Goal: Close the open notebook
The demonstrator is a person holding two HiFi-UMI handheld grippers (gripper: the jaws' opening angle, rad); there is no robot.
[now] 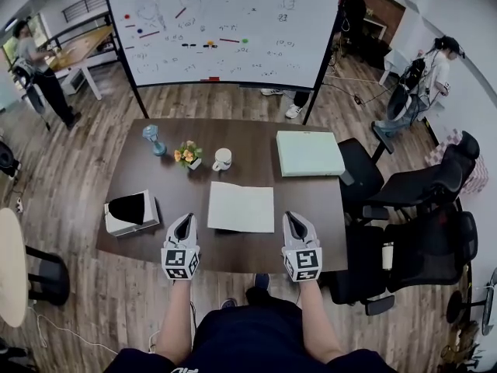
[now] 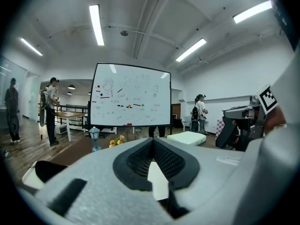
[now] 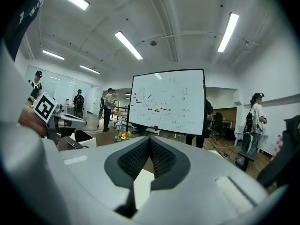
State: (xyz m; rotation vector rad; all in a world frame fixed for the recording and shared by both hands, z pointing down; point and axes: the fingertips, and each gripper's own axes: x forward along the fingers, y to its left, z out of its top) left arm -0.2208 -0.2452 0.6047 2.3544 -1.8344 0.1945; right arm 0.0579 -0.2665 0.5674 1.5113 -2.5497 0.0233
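Observation:
A white notebook lies flat on the dark table, near the front edge and between my two grippers. In the head view my left gripper rests at the notebook's left front corner and my right gripper at its right front corner. Both sets of jaws are shut, tips together, with nothing held. A strip of white page shows below the jaws of the left gripper. The same white page shows under the right gripper.
A pale green pad lies at the table's far right. A tissue box sits at the left; a cup, small flowers and a blue ornament stand behind the notebook. A whiteboard stands beyond, black chairs to the right.

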